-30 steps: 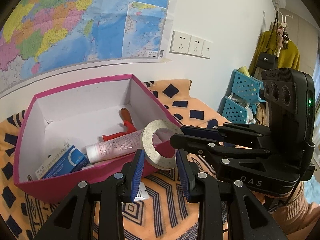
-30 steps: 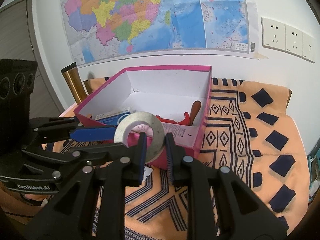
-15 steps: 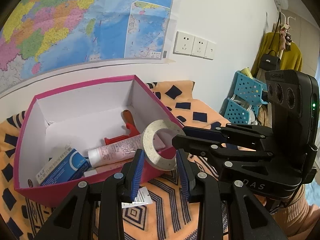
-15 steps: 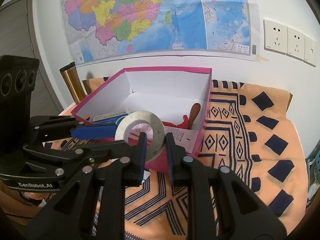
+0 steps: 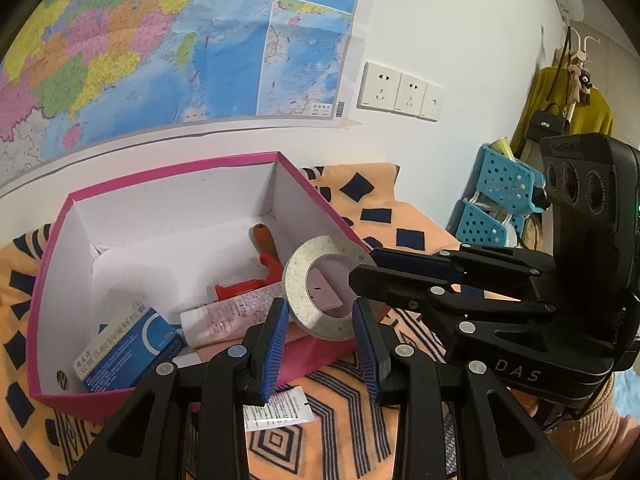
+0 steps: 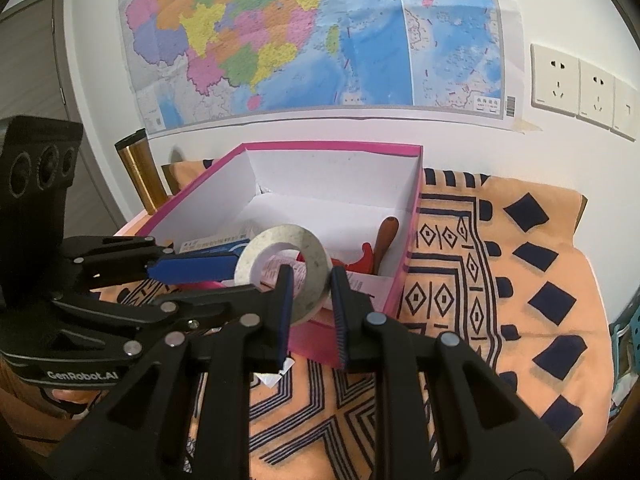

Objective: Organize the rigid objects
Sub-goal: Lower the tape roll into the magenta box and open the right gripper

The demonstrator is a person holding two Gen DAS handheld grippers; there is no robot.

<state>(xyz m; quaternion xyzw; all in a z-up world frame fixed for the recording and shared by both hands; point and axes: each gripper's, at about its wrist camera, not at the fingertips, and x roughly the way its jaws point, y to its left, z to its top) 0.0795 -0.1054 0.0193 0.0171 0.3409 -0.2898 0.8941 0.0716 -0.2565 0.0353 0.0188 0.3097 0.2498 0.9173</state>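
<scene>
Orange patterned cloth covers the table below a wall map.

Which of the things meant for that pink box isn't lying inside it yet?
The tape roll. Both grippers grip it above the box's near rim, while the blue carton, pink tube and red-handled tool lie inside.

Partly hidden: pink squeeze tube behind the speckled white tape ring, red-and-brown handled tool below the pink cardboard box wall, small printed white sachet under black gripper frames; blue-and-white carton lettering too small to be read.
</scene>
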